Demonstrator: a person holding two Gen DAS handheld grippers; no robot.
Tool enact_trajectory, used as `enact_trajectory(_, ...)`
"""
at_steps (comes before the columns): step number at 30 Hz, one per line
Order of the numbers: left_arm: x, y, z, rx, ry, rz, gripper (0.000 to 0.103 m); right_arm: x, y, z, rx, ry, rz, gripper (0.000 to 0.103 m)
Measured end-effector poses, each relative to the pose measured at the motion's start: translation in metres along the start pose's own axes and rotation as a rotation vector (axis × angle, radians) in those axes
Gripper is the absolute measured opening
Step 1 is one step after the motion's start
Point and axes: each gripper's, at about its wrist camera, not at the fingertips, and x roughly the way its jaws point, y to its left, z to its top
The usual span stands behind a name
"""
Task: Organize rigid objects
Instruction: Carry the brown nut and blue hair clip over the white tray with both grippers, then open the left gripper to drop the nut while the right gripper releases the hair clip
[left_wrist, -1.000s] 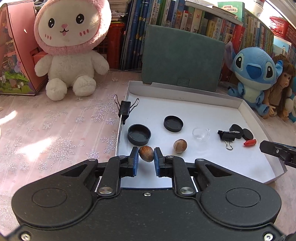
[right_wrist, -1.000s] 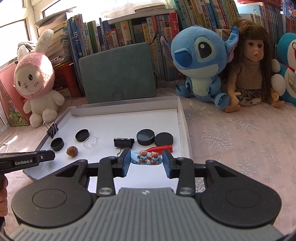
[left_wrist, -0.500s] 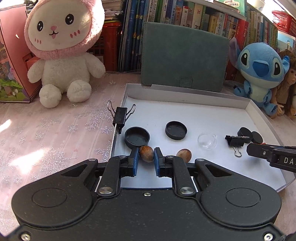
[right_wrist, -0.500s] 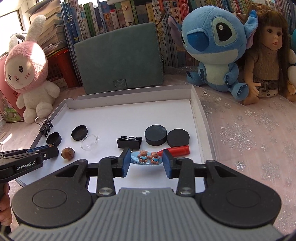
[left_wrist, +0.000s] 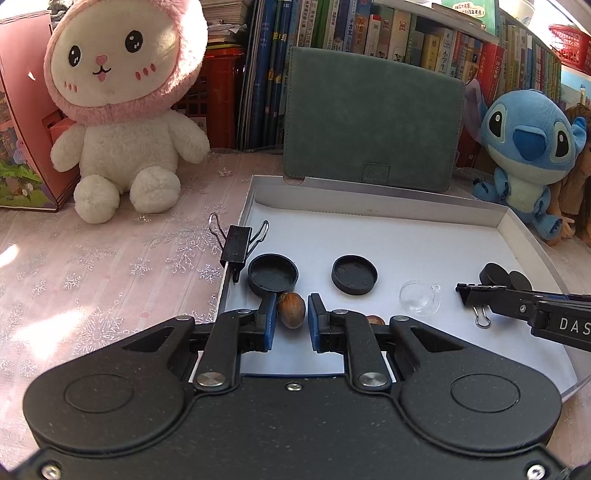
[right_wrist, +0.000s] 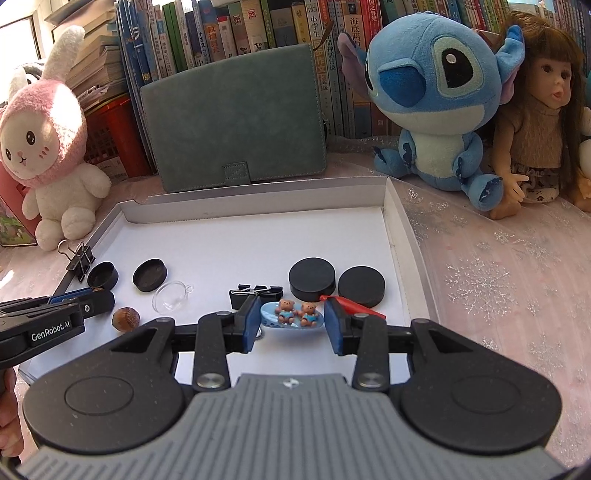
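left wrist view: my left gripper (left_wrist: 291, 319) has a small brown hazelnut (left_wrist: 291, 309) pinched between its blue pads, low over the near left corner of the shallow white cardboard tray (left_wrist: 406, 236). a second brown nut (right_wrist: 126, 319) lies on the tray floor just beside it, mostly hidden behind my finger here and plain in the right wrist view. just past the held nut sits a black round cap, hollow side up (left_wrist: 273, 273), then another black cap (left_wrist: 354, 274) to its right and a clear plastic half-dome (left_wrist: 419, 297). a black binder clip (left_wrist: 236, 243) is clamped on the tray's left wall.

in the right wrist view my right gripper (right_wrist: 291, 319) has its jaws easing apart around a light blue oval charm with two little brown bears (right_wrist: 292, 314); the charm lies between the pads, which no longer press on it. a red cylinder (right_wrist: 354, 308) lies beside the right pad, with two black discs (right_wrist: 312, 278) beyond and a second black binder clip (right_wrist: 255, 292) to the left.

writing: "genrobot.ai" on the left tool's side, "das" on the right's. farther back stand a green felt case (right_wrist: 236, 118), a pink-hooded white plush rabbit (left_wrist: 125, 107), a blue plush alien (right_wrist: 436, 96), a doll (right_wrist: 539, 122) and rows of books with chinese spines.
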Motion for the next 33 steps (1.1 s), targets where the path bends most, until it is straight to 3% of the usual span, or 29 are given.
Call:
enact_trajectory(6, -0.001, 0.000, -0.002, 0.014, -0.009, 0.003, 0.018, 0.000, 0.000, -0.001, 0.001, -0.001, -0.002, 0.048)
enact_trajectory(13, -0.006, -0.004, -0.004, 0.025, -0.015, -0.005, 0.031, 0.000, 0.000, -0.005, -0.011, -0.004, -0.008, 0.054)
enact_trajectory(20, -0.011, -0.003, -0.007, 0.026, -0.014, -0.013, 0.036, -0.003, 0.002, -0.006, -0.024, -0.016, -0.008, 0.058)
enact_trajectory(26, -0.025, -0.003, -0.011, 0.043, -0.037, -0.019, 0.047, -0.016, 0.006, -0.011, -0.056, -0.044, 0.007, 0.066)
enact_trajectory(33, -0.052, -0.004, -0.015, 0.070, -0.081, -0.031, 0.067, -0.036, 0.010, -0.022, -0.097, -0.076, 0.037, 0.077)
